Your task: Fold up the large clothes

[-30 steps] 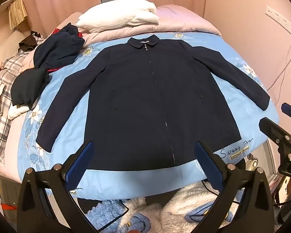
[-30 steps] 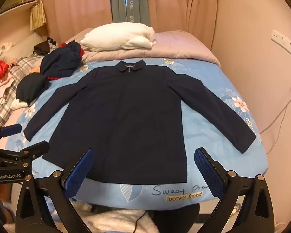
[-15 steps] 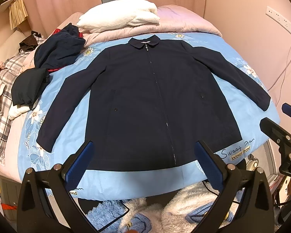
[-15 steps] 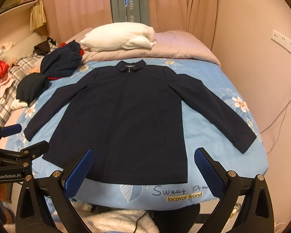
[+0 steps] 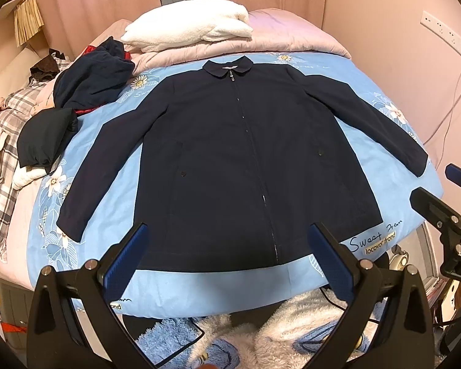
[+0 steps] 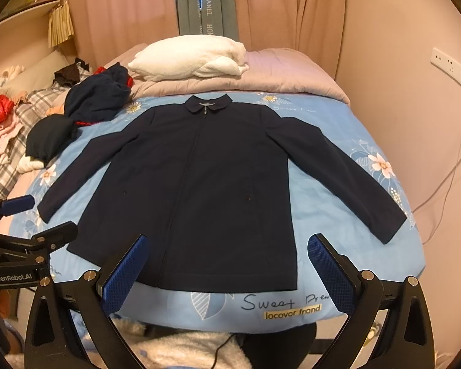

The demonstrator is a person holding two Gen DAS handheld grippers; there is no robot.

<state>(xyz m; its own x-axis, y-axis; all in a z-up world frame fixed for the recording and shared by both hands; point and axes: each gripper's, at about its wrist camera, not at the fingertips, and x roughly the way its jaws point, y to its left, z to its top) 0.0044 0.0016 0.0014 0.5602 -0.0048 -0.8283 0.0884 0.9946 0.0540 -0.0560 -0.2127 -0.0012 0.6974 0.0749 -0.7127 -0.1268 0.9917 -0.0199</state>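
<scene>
At the far left of the left wrist view, a heap of plaid and pale clothing [image 5: 0, 141] is seen along the bed edge. Just right of it, in the upper left, a crumpled dark garment with red lining [image 5: 92, 83] is noted, with a smaller dark bundle [image 5: 46, 135] below it.

The centre of the frame is occupied by the navy jacket [image 5: 239, 160], laid flat and front-up on the blue floral bedsheet [image 5: 218, 289]. It is zipped, the collar is turned toward the top of the frame, and both sleeves are spread outward and downward. Its hem is seen near the lower edge of the sheet. Above the collar, a white folded blanket [image 5: 187, 26] is stacked on a pink quilt [image 5: 292, 38].

At the bottom centre, the left tongs [image 5: 227, 261] are observed spread wide apart, holding nothing, poised above the hem with no contact visible. At the right edge, part of the other device is seen.

In the right wrist view, the right tongs [image 6: 227, 264] are likewise recorded as spread wide and empty, short of the jacket's hem. A wall socket strip [image 6: 451, 67] and a hanging cable [image 6: 455, 166] are noted at the far right.
</scene>
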